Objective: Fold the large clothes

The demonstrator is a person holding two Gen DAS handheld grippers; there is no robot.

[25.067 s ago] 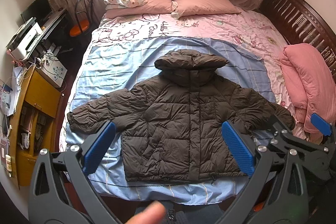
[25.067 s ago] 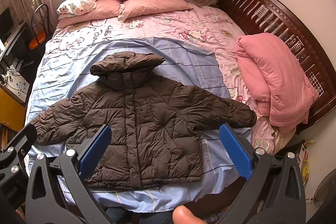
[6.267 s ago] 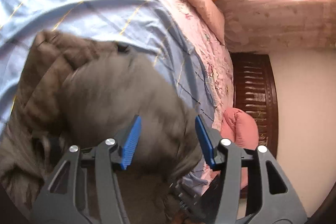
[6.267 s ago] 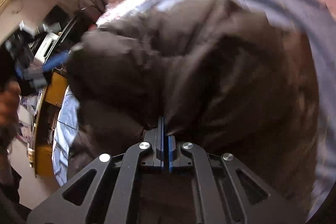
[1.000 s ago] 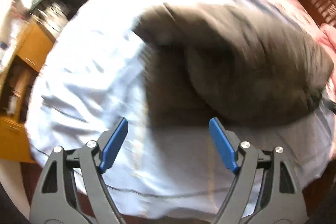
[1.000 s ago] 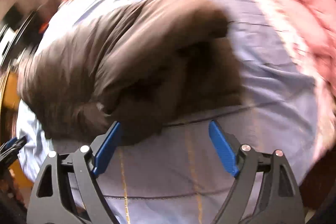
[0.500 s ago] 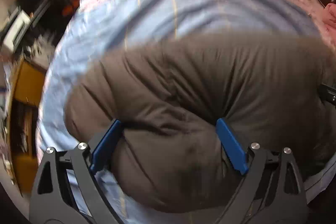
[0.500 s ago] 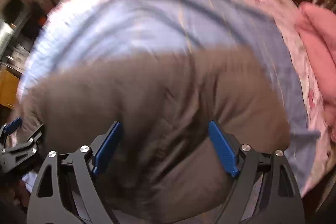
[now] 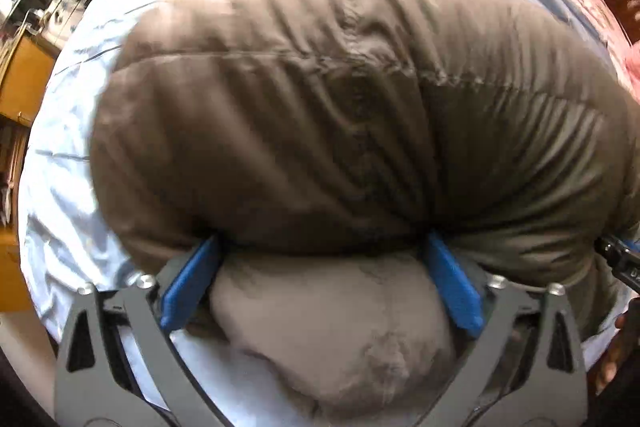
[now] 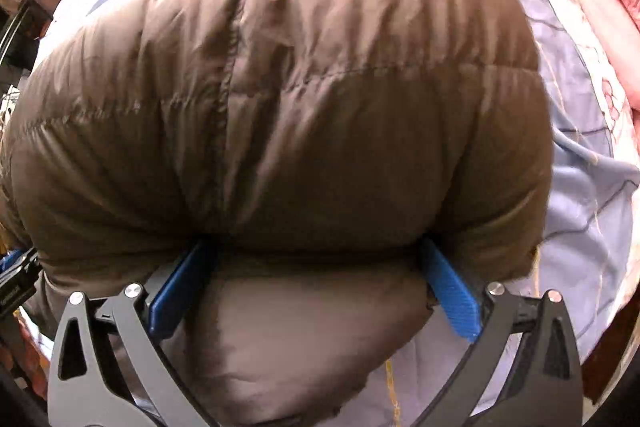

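Both hand-held grippers are pointing down at the brown puffy jacket (image 9: 340, 115) on the bed. The left hand-held gripper (image 9: 320, 283) is standing wide with its blue pads (image 9: 188, 287) on either side of a fat roll of jacket; its jaws have just been closing a little, but I cannot tell if they are pinching yet. The right hand-held gripper (image 10: 312, 287) is standing wide too, and its jaws have just been opening, so it looks let go, with a bulge of jacket sitting between its pads (image 10: 452, 299).

The jacket is lying as a thick bundle in the middle of the blue sheet (image 10: 580, 195), with sheet showing all round it. No sleeves are sticking out, so the folding looks mostly done. What is left, I think, is pressing the puffy bundle flat and tidy, or one more fold.
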